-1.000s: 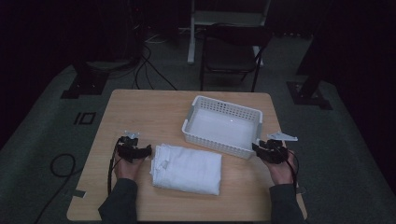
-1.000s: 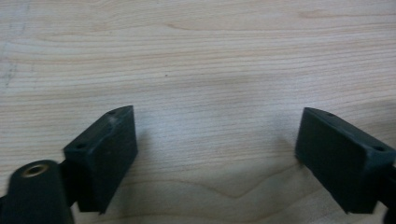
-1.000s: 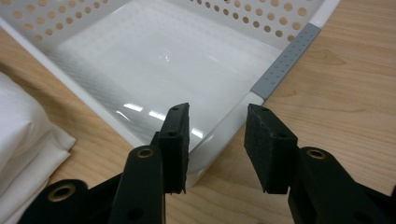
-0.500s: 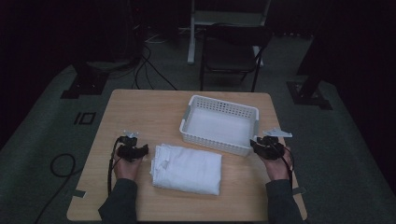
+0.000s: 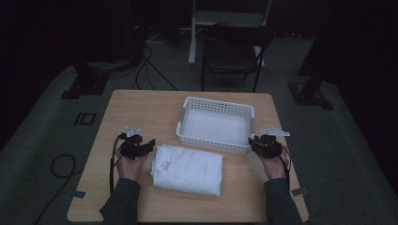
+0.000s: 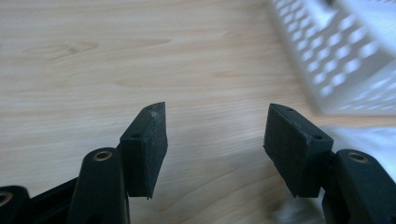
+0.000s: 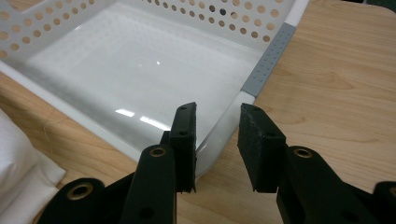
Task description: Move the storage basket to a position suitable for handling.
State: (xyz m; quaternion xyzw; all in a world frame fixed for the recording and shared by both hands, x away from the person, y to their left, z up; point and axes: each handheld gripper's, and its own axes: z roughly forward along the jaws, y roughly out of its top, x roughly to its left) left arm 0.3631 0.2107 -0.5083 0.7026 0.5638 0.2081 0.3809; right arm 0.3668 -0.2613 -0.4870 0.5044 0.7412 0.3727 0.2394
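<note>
A white perforated basket [image 5: 213,106] stands empty on the wooden table [image 5: 141,112]. A folded white cloth [image 5: 187,168] lies in front of it. My right gripper [image 5: 253,141] is at the basket's near right corner. Its jaws [image 7: 215,140] have just closed on the basket's corner rim [image 7: 268,60], one pad inside the wall and one outside. My left gripper [image 5: 148,144] hovers just left of the cloth, open. Its jaws have narrowed in the last second, and only bare tabletop lies between them [image 6: 215,140]. The cloth's edge [image 6: 364,137] and the basket's wall [image 6: 336,60] lie to its right.
A dark chair [image 5: 232,51] and a white stand [image 5: 225,18] are behind the table's far edge. Cables [image 5: 150,70] run over the floor at the back left. The cloth's corner [image 7: 18,158] lies left of my right gripper's jaws.
My right gripper has edged left onto the basket's near right corner. My left gripper has lifted slightly beside the cloth.
</note>
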